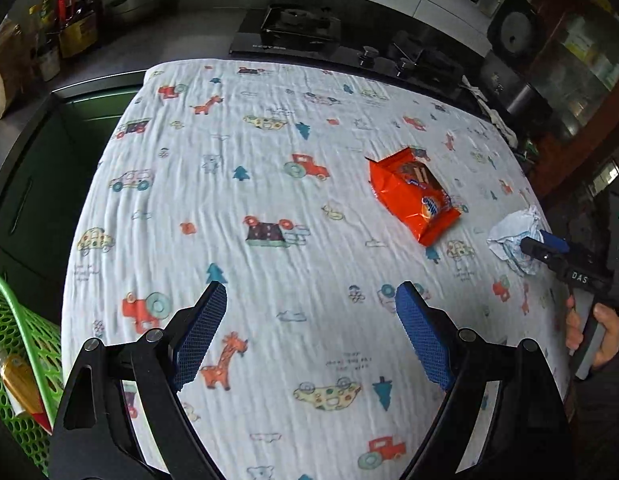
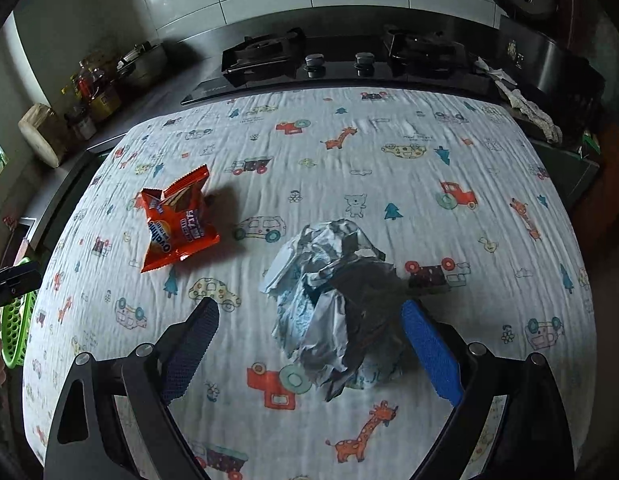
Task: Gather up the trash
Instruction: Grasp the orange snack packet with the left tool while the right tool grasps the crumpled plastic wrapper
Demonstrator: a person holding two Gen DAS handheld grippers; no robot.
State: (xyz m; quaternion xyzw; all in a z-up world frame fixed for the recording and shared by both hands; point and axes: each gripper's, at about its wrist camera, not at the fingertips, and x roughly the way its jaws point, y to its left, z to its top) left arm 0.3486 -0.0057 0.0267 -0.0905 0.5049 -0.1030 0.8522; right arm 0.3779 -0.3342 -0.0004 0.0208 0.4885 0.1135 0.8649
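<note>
An orange snack wrapper [image 1: 413, 196] lies on the printed cloth, also in the right wrist view [image 2: 175, 220]. A crumpled white and silver wrapper [image 2: 329, 300] lies between the open fingers of my right gripper [image 2: 309, 344], close to the blue right finger; whether it touches is unclear. In the left wrist view the right gripper [image 1: 543, 246] sits at this crumpled wrapper [image 1: 513, 236] at the cloth's right edge. My left gripper [image 1: 311, 328] is open and empty above the cloth's near part.
A green perforated basket [image 1: 25, 344] with a gold and red item stands at the left, also at the left edge of the right wrist view [image 2: 15, 328]. A black gas stove [image 2: 337, 64] and jars [image 2: 93, 92] stand behind the cloth [image 2: 349, 152].
</note>
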